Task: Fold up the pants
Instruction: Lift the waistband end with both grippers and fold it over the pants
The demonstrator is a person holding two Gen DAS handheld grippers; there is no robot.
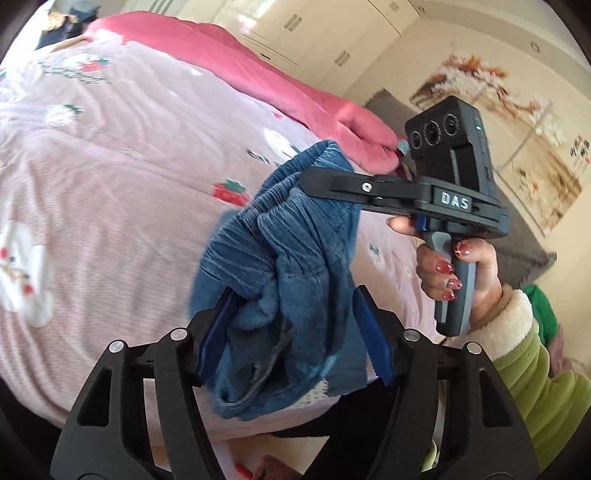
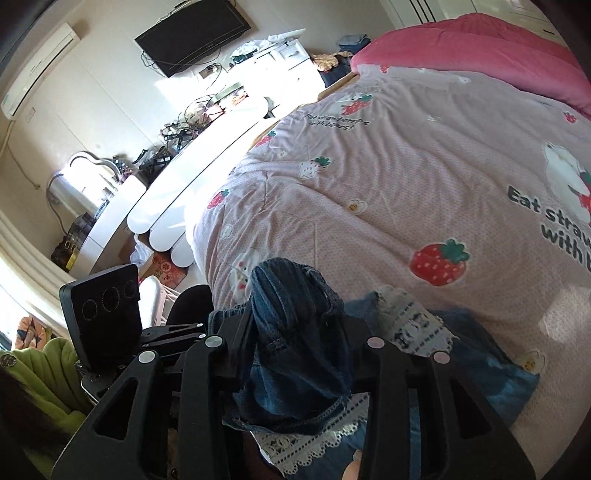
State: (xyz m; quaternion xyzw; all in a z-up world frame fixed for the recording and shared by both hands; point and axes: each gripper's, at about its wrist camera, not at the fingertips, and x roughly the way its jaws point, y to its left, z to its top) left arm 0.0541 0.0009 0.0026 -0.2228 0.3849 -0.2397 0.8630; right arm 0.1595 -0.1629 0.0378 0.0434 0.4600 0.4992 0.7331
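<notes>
- Currently both grippers were raised over the bed (image 1: 110, 155), each with a bunch of the pants (image 1: 280, 266) in it.
- Left gripper (image 1: 291, 332): jaws stood about half apart, blue pads on either side of a thick wad of blue denim. The left pad pressed against the cloth; the right pad lay along the wad's edge. Grip read as closed on the pants.
- Right gripper (image 1: 317, 181), seen in the left wrist view: it came in from the right side, held by a hand (image 1: 454, 273) with red-painted nails and a green sleeve (image 1: 535, 369) with a cream cuff. Its finger ends were buried in the gathered waistband, so the tips could not be seen.
- Right wrist view: the right gripper (image 2: 295, 332) had dark denim bunched between its arms, jaws partly closed around it; pads hidden by cloth.
- Pants hung in a crumpled bundle between the two grippers, off the bedding at the top, with lace trim (image 2: 306, 450) showing at the lower edge. Part of the fabric trailed onto the pink strawberry-print quilt (image 2: 406, 166).
- A rose-pink blanket (image 2: 480, 48) lay along the far side of the bed.
- A television (image 2: 192, 33) hung on the wall beyond a cluttered white desk (image 2: 192, 162).
</notes>
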